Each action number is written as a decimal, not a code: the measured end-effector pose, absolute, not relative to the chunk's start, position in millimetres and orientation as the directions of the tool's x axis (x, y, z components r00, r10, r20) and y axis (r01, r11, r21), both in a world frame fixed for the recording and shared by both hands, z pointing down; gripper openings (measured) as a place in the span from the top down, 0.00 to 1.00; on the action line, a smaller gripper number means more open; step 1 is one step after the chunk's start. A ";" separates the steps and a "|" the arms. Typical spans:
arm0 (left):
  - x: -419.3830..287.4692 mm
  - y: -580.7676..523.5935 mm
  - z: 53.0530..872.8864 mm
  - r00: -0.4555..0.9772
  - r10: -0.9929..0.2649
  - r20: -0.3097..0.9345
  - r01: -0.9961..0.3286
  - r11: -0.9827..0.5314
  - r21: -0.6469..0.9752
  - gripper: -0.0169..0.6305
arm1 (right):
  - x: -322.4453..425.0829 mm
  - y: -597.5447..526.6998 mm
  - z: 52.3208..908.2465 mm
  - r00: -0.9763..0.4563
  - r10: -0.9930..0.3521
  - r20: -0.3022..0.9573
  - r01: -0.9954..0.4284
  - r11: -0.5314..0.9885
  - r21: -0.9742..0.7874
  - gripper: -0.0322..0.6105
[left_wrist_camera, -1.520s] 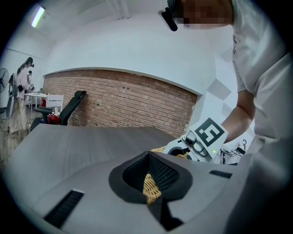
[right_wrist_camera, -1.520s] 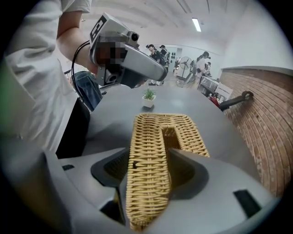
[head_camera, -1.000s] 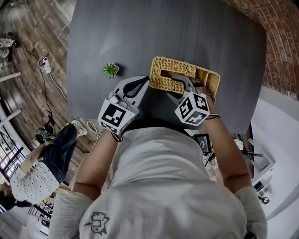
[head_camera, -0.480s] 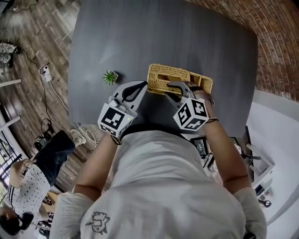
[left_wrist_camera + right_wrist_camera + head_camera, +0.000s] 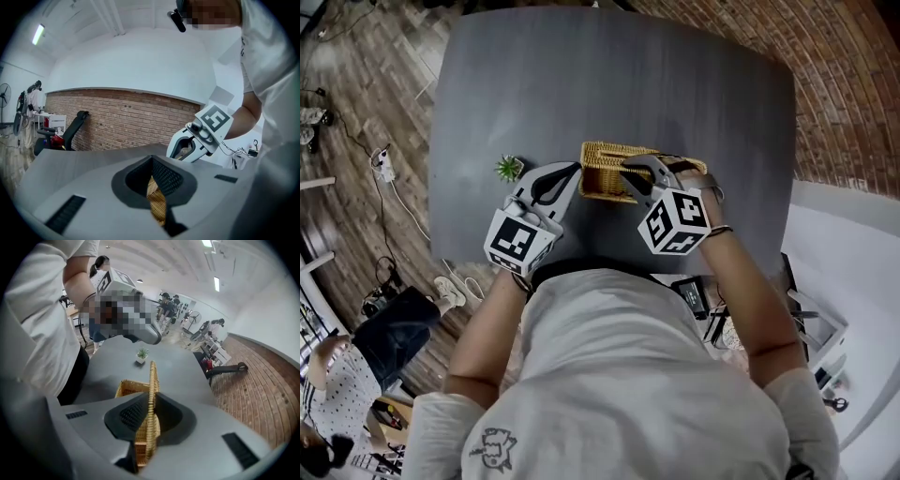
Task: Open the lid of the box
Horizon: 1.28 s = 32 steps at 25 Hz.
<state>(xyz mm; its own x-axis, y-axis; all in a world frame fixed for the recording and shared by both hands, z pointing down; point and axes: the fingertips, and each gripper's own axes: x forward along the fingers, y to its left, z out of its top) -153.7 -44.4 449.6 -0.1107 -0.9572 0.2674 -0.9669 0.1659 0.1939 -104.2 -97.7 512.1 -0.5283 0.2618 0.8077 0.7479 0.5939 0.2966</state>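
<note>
A woven wicker box (image 5: 602, 180) sits on the dark grey table (image 5: 609, 75) close in front of me. My left gripper (image 5: 572, 171) is at the box's left end. In the left gripper view it (image 5: 152, 163) is shut on a strip of wicker (image 5: 156, 205). My right gripper (image 5: 630, 171) is at the box's near edge. Its jaws have just been closing, and in the right gripper view it (image 5: 151, 401) is pinching the lid's edge. The lid (image 5: 152, 385) stands tilted up on edge above the open box (image 5: 125, 389).
A small potted plant (image 5: 507, 169) stands on the table left of the box. The table's near edge runs just below the grippers. A person (image 5: 342, 375) sits on the wooden floor at lower left. A brick surface (image 5: 844, 84) lies beyond the table's right side.
Both grippers have risen toward the camera. The right jaws have closed on the lid, which has swung up from lying flat. The box shows smaller and further left.
</note>
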 end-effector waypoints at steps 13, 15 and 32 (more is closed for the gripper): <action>-172.5 -64.3 434.1 -0.115 -0.962 0.249 -0.975 0.158 0.159 0.96 | -132.1 -129.3 499.0 -0.547 0.240 0.802 0.750 0.566 0.342 0.88; -175.9 -67.4 435.4 -0.114 -0.961 0.252 -0.975 0.157 0.158 0.96 | -138.1 -135.0 498.4 -0.551 0.235 0.801 0.748 0.566 0.348 0.87; -189.3 -80.6 465.3 -0.082 -0.953 0.293 -0.970 0.144 0.196 0.96 | -185.6 -167.4 507.9 -0.596 0.166 0.786 0.710 0.566 0.419 0.83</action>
